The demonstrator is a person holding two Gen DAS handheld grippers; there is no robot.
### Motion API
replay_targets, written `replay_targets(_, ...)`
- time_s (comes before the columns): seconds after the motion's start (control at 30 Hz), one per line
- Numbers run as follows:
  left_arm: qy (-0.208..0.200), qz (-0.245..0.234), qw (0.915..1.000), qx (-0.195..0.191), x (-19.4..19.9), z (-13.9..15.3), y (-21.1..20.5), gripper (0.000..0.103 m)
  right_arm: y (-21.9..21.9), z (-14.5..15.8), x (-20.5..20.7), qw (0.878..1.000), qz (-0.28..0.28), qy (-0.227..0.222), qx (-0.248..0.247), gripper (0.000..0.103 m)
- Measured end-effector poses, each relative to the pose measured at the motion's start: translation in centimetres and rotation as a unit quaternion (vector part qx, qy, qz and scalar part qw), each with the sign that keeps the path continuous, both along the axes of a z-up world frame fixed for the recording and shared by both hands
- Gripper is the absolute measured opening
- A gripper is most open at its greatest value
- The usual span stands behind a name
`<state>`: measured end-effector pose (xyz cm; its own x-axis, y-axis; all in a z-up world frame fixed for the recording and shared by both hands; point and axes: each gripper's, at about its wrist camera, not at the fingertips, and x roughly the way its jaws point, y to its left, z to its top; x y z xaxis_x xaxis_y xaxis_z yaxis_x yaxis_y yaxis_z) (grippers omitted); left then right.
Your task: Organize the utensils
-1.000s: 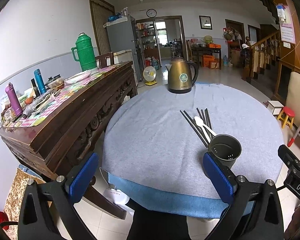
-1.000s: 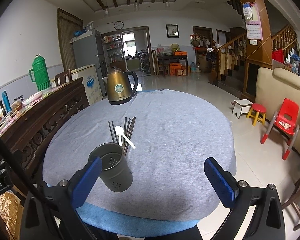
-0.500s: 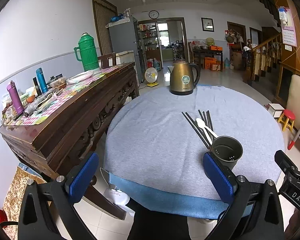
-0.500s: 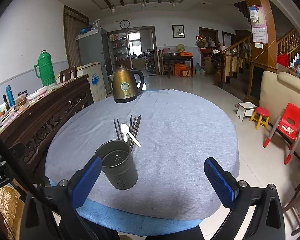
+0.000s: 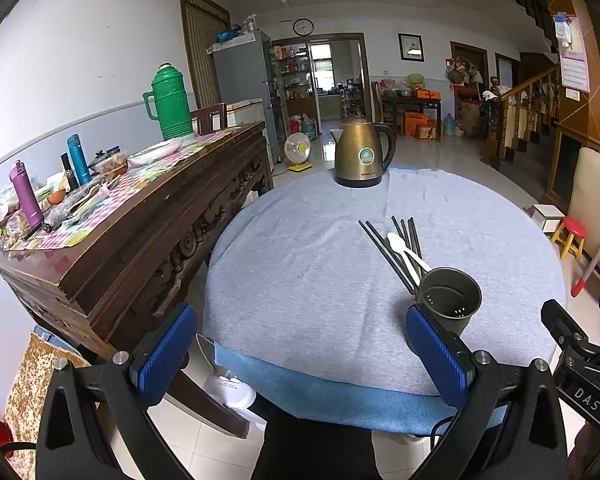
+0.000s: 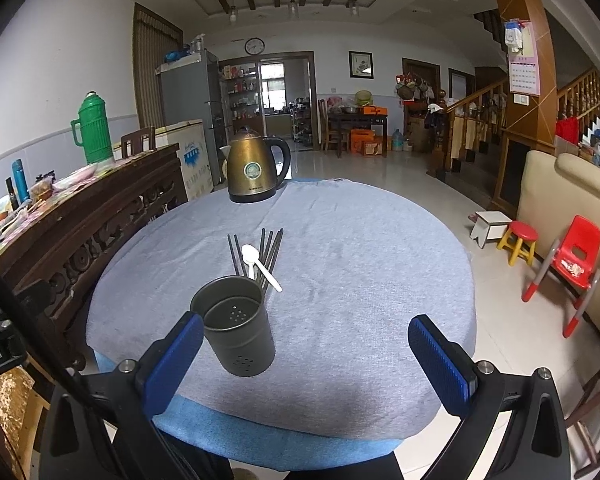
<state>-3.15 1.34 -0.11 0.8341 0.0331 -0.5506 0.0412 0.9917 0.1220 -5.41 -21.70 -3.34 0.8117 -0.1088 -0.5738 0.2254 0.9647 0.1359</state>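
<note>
A dark perforated utensil cup (image 6: pixel 235 328) stands upright and empty on the round table's grey cloth (image 6: pixel 360 264); it also shows in the left wrist view (image 5: pixel 451 299). Behind it lie several black chopsticks (image 6: pixel 269 249) (image 5: pixel 385 249) with a white plastic spoon (image 6: pixel 260 265) (image 5: pixel 405 250) across them. My left gripper (image 5: pixel 300 354) is open and empty at the table's near edge, left of the cup. My right gripper (image 6: pixel 306 358) is open and empty, its left finger (image 6: pixel 172 356) just beside the cup.
A bronze electric kettle (image 6: pixel 256 170) (image 5: pixel 362 152) stands at the table's far edge. A carved wooden sideboard (image 5: pixel 140 232) crowded with flasks and dishes runs close along the left. Red child's chair (image 6: pixel 572 256) and small stools (image 6: pixel 518 240) stand on the floor to the right.
Both grippers have moved slightly forward toward the table; the cup and utensils appear a little closer and larger. Nothing on the table has moved.
</note>
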Motion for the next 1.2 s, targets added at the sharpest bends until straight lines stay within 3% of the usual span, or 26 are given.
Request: replay_targets(1.2,0.037,-0.017,0.9992,0.003,1.6,-2.0,-1.1,0.103,-0.2,-1.2,1.2,0.999,-0.003,0.036,-0.008,0.103)
